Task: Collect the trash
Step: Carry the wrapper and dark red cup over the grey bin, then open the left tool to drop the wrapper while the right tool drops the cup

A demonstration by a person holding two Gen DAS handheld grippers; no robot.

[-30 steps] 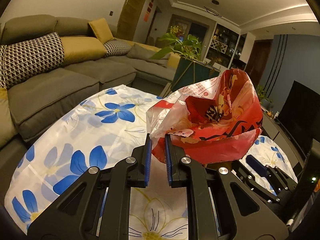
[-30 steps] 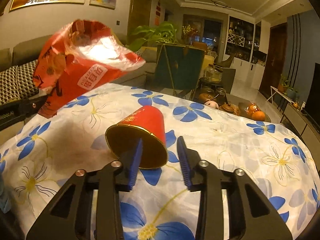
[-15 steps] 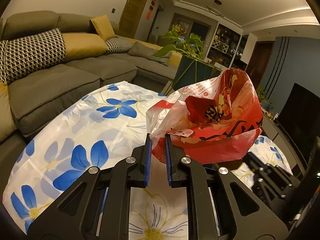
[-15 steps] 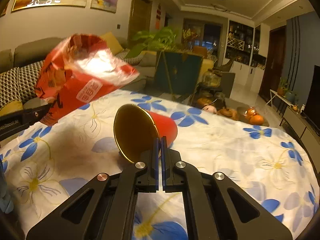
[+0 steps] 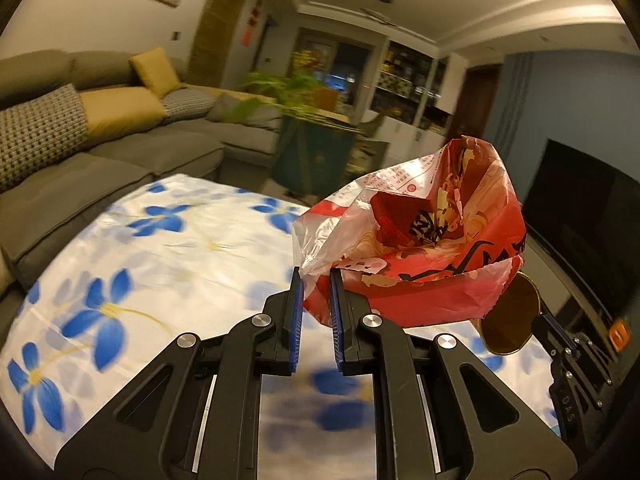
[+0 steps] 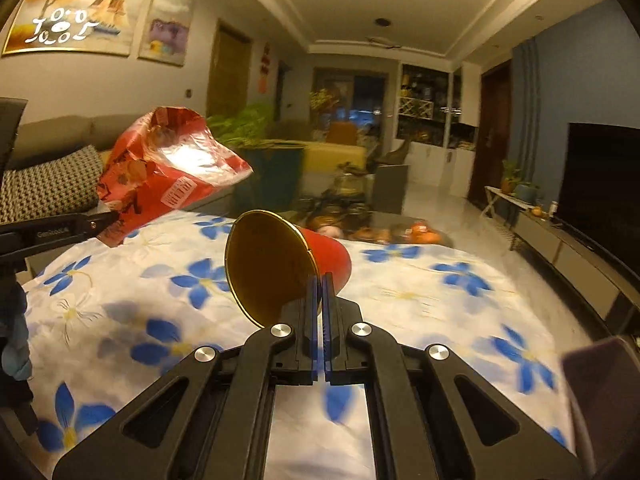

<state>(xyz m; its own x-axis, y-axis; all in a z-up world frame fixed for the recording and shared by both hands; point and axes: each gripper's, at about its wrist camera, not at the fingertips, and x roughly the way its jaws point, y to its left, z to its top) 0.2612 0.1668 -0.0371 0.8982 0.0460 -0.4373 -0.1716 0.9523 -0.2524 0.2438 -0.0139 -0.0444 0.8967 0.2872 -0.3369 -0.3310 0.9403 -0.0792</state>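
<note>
Red plastic bag [image 5: 420, 248] hangs from the left gripper [image 5: 316, 292], fingers closed down on a fold of its near edge with only the film between the pads; mouth gapes upward and toward the right side, held clear above the floral tablecloth [image 5: 140, 272]. Right gripper [image 6: 320, 300] has its fingers pressed nearly together on the rim wall of a red paper cup [image 6: 288, 268], gold-lined, lifted off the cloth. Cup's long axis runs away from the right wrist camera and tilts up to the right, open mouth facing back toward the camera, base pointing away. From the right wrist view the bag sits up and to the left of the cup, apart from it. From the left wrist view the cup's gold mouth [image 5: 510, 318] shows just under the bag's right lower edge, so it is below the opening, not over it. Judgement: cup needs raising and carrying leftward over the bag's rim before release; the floppy rim may fold shut.
</note>
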